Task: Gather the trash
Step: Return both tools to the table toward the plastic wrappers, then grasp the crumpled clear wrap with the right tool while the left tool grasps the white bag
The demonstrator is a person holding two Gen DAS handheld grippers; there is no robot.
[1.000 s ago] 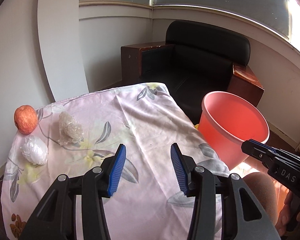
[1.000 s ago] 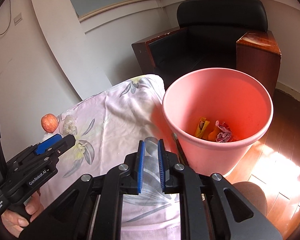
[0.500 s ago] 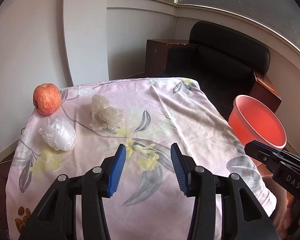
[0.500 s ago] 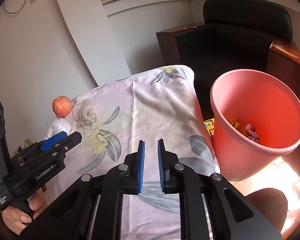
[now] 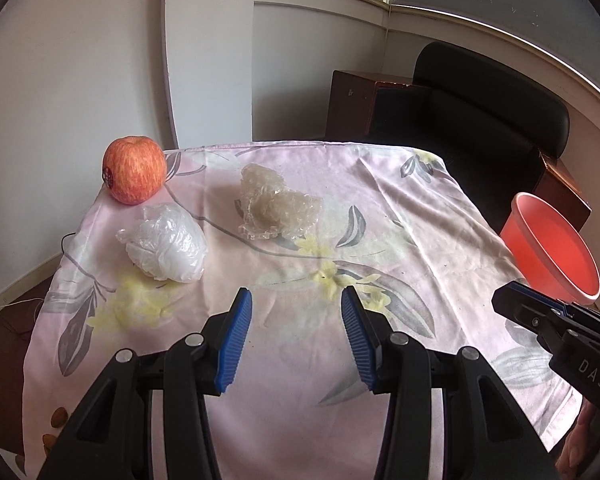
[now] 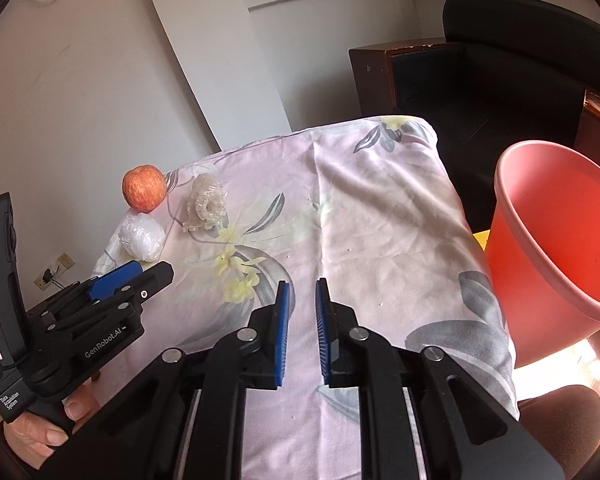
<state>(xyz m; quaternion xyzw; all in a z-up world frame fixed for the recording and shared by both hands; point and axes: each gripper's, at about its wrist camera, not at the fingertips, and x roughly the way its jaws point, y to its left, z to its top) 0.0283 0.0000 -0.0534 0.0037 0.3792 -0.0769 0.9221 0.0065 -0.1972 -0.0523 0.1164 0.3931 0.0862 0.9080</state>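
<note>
A crumpled white plastic bag (image 5: 165, 248) and a crumpled clear plastic wad (image 5: 278, 206) lie on the flowered tablecloth (image 5: 380, 216) at its far left. Both also show in the right wrist view, the bag (image 6: 142, 237) and the wad (image 6: 205, 202). A pink bin (image 6: 560, 232) stands on the floor right of the table. My left gripper (image 5: 294, 338) is open and empty, above the cloth short of the trash. My right gripper (image 6: 302, 312) is empty, its jaws a narrow gap apart, above the cloth's near middle.
A red apple (image 5: 134, 170) sits at the table's far left corner, beside the white bag. A black armchair (image 5: 480, 120) with wooden arms stands behind the table and bin. White walls close the left side. Some nuts (image 5: 56, 420) lie at the near left edge.
Both grippers have swung left, away from the bin and toward the trash on the table. The left gripper is nearer the two plastic pieces. Neither jaw setting changed.
</note>
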